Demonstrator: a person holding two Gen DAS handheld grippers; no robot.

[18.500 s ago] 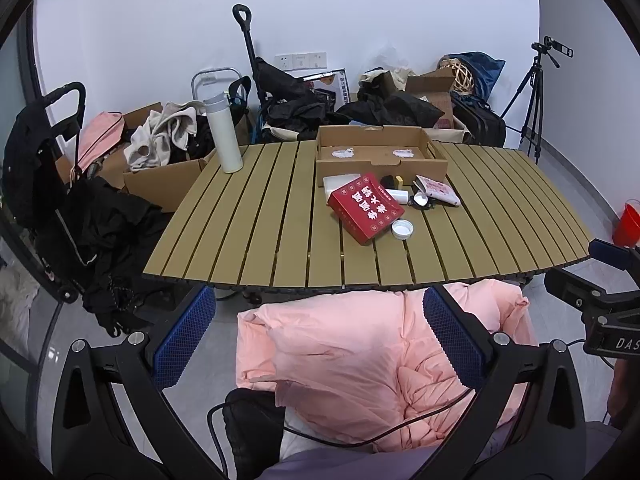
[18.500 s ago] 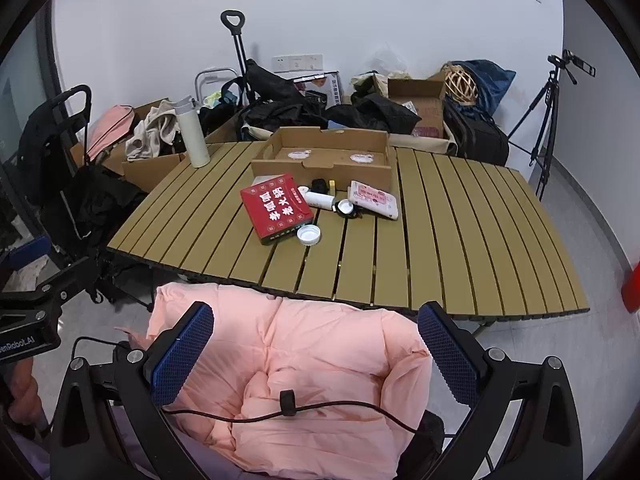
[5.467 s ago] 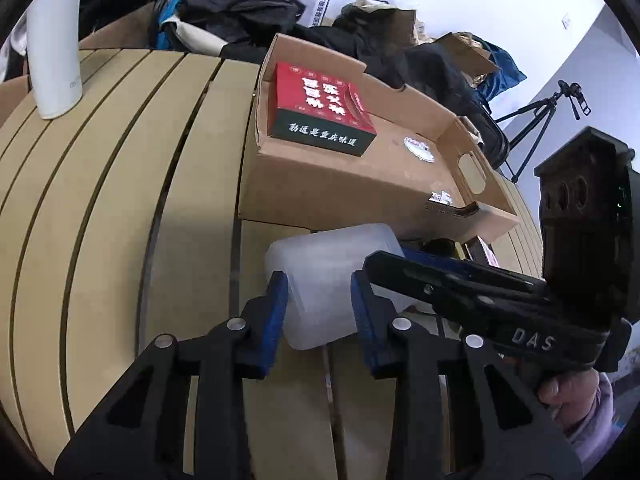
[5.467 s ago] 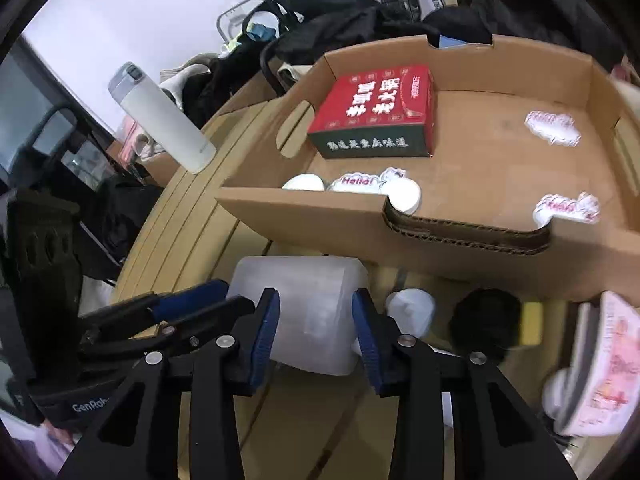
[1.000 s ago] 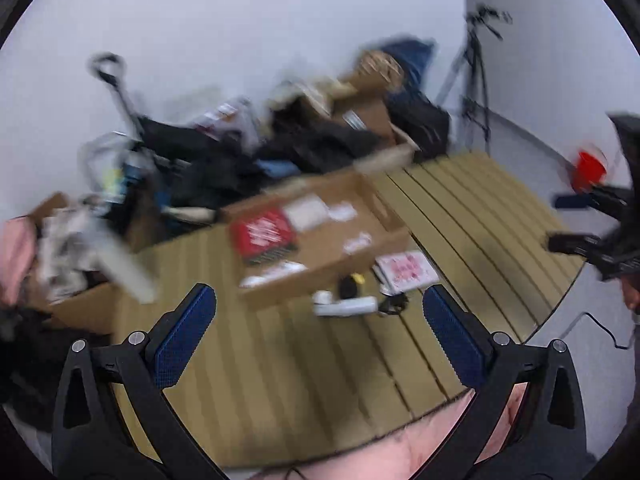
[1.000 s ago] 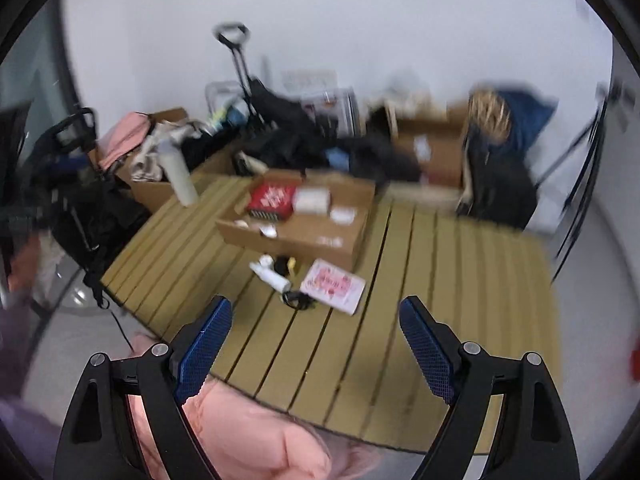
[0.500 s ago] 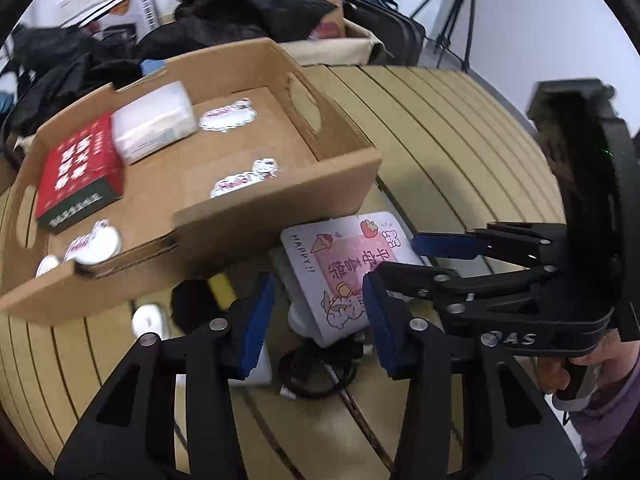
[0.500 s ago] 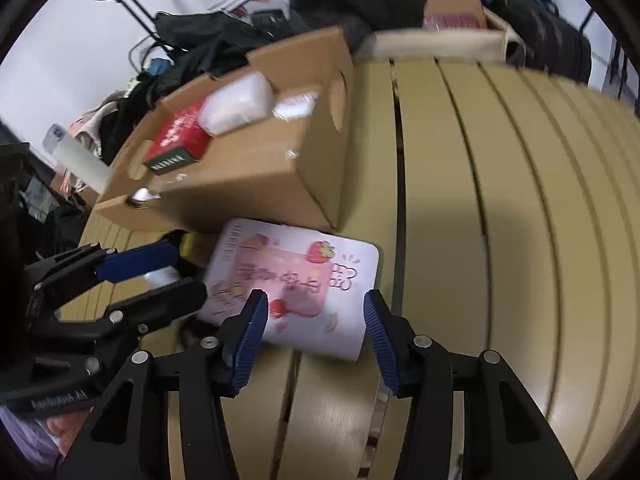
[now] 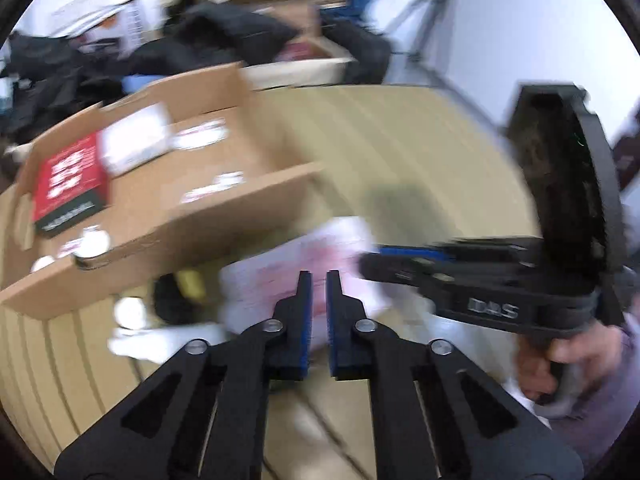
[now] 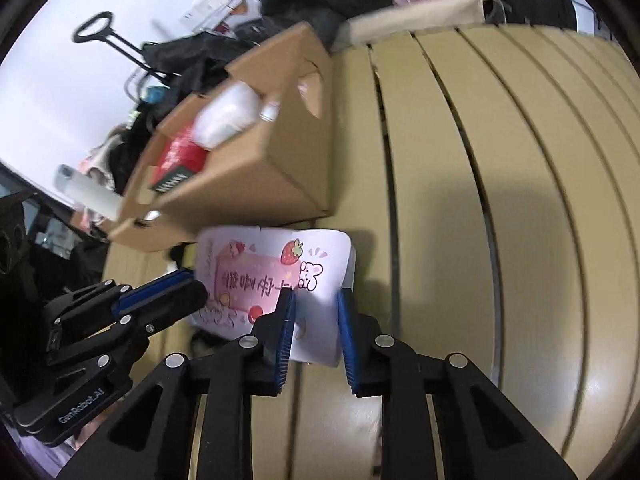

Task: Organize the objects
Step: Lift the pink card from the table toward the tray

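The pink-and-white packet [image 10: 276,280] lies on the slatted table [image 10: 500,200], just in front of the cardboard tray [image 10: 256,168] and touching or nearly touching its near wall. Both grippers are at the packet.

The right gripper [image 10: 314,300] straddles the packet's near right corner; its jaws are closing, with the corner between them. Whether the blue pads [image 10: 286,332] already press on it cannot be told. In the left wrist view this gripper [image 9: 374,254] reaches in from the right, held by a hand [image 9: 560,360] in a lilac sleeve [image 9: 600,420].

The left gripper [image 9: 316,280] has its fingers drawn together, with only a thin slit between the pads, over the packet's [image 9: 296,264] near edge. That view is blurred, so whether an edge of the packet is nipped cannot be told. In the right wrist view the left gripper [image 10: 196,284] meets the packet's left edge.

Inside the tray [image 9: 168,216] sit a red box [image 9: 68,184], a translucent white container [image 9: 136,144] beside it and small round lids [image 9: 94,242] near the front wall. A black object with a yellow part [image 9: 176,292] and a white bottle [image 9: 160,340] lie on the table left of the packet
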